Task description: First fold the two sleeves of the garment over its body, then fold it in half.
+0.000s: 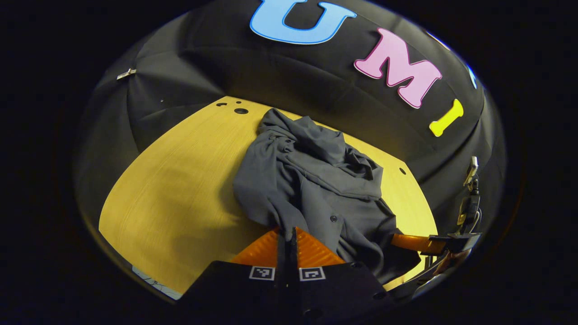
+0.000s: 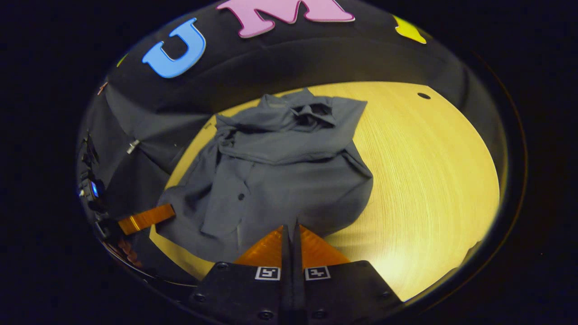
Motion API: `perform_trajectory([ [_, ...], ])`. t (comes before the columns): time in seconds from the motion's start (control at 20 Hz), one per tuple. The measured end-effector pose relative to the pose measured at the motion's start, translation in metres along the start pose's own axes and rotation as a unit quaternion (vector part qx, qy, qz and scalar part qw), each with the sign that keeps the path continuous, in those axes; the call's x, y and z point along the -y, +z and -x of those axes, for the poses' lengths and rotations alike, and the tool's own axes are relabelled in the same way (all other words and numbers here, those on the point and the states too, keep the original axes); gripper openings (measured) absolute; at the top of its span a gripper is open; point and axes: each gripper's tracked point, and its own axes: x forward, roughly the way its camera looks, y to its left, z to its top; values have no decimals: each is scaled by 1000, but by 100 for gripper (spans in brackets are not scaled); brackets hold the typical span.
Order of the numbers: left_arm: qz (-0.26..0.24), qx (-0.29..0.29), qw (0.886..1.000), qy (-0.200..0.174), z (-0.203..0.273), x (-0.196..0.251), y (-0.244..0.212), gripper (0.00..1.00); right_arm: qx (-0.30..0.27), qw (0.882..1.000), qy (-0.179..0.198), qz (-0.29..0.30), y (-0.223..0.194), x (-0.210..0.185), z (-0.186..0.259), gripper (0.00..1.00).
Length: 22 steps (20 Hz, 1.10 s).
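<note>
Left gripper view looks along the left gripper, whose fingers are pressed together with no gap between them; their tips meet at the near hem of the grey garment, and a fold of cloth seems pinched there, though the contact itself is too tight to see clearly. The garment lies bunched on the yellow wooden counter, spreading away from the fingertips toward the far edge, with its collar and crumpled folds heaped at the far end and a row of small buttons running down the front just beyond the tips. To the right of these fingers, near the edge of the counter, the right gripper reaches in from the side and touches the garment's lower corner.

Right gripper view shows that gripper's own fingers likewise closed against each other, their tips at the garment's near hem; whether cloth sits between them I cannot tell for sure. The garment lies straight ahead of the tips and to their left, collar at the far end. Bare counter stretches to the right of the fingers. Far to the left, the left gripper's finger meets the garment's edge.
</note>
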Motion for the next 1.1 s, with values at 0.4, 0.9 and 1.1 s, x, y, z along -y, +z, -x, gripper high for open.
perform_trajectory([
  [0.4, -11, -18, 1000, 17, 4, -14, -18, 5, -27, 999, -26, -25, -34, 12, 18, 50],
  [0.9, -34, -32, 999, 5, 8, -22, -28, 5, -3, 996, -58, 68, -49, -34, 0, 99],
  [1.1, -33, -34, 999, 0, 9, -25, -29, 6, -31, 992, -92, 85, -60, -32, -25, 99],
])
